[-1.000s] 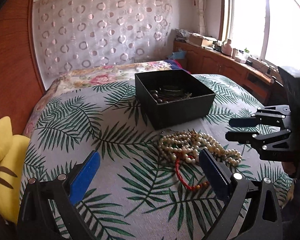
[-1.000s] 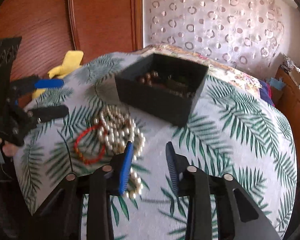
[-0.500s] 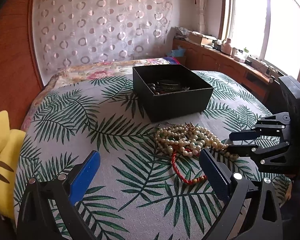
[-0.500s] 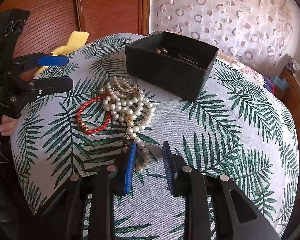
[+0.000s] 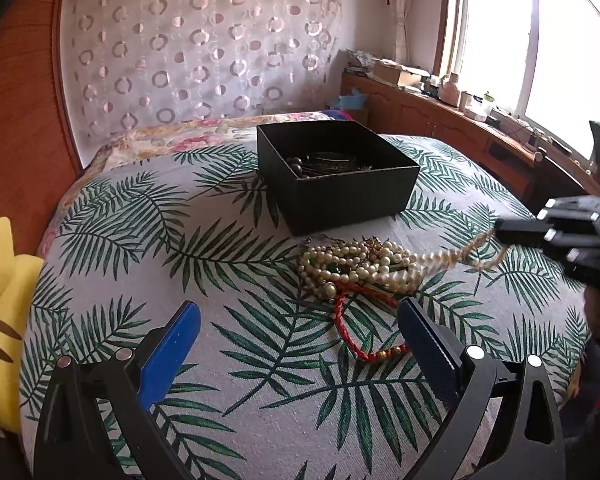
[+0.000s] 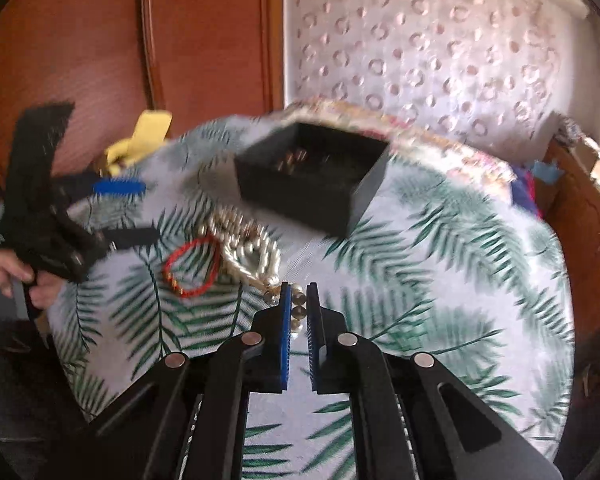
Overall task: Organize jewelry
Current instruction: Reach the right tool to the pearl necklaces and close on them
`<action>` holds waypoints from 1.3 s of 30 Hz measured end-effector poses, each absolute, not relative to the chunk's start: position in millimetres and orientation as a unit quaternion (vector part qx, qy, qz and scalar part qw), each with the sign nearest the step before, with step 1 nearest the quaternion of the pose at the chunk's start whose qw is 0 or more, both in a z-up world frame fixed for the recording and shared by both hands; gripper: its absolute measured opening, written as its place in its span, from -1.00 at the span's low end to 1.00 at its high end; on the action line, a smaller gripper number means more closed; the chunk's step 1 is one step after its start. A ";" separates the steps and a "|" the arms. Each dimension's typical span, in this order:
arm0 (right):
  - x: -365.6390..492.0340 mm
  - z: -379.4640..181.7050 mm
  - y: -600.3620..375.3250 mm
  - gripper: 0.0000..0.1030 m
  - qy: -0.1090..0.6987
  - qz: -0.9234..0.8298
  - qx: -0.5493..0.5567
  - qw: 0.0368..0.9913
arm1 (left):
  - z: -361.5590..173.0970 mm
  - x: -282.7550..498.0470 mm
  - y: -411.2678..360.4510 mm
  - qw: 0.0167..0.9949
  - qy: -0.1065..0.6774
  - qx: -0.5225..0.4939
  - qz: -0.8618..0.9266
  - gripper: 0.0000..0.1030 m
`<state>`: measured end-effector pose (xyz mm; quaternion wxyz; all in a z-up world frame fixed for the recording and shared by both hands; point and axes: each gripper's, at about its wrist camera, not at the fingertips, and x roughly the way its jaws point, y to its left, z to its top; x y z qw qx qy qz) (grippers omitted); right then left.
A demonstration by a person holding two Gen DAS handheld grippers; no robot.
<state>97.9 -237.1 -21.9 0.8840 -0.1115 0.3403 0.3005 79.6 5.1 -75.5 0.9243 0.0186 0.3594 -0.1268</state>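
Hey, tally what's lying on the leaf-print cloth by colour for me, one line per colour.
Black: 1, the box
Cream-white: 1 tangled heap of pearl strands; how many strands cannot be told
Red: 1, the cord bracelet
Total: 3

A leaf-print cloth (image 5: 228,360) covers the table, with a yellow cushion (image 5: 0,320) at its left edge. Behind hangs a curtain (image 5: 188,52) patterned with rings, and a window (image 5: 540,48) lights a cluttered wooden counter (image 5: 440,114).
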 end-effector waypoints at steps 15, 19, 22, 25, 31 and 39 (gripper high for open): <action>100.7 22.7 -268.0 -0.84 0.289 0.261 -0.105 0.915 | -72.3 93.6 -3.7 0.921 0.359 0.021 -0.146 0.77; 103.8 7.6 -264.8 -0.84 0.304 0.261 -0.105 0.910 | -74.8 107.4 -10.5 0.911 0.377 0.030 -0.165 0.40; 105.6 -0.9 -262.3 -0.84 0.311 0.263 -0.103 0.907 | -77.4 118.1 -17.6 0.905 0.386 0.039 -0.172 0.22; 106.6 -6.0 -261.6 -0.84 0.316 0.265 -0.100 0.906 | -80.9 130.2 -24.5 0.901 0.395 0.057 -0.171 0.19; 105.7 -13.1 -262.8 -0.83 0.321 0.264 -0.097 0.904 | -86.8 145.6 -29.3 0.892 0.411 0.064 -0.175 0.19; 105.5 -18.7 -264.4 -0.83 0.328 0.263 -0.096 0.902 | -92.7 148.4 -35.0 0.884 0.418 0.065 -0.199 -0.52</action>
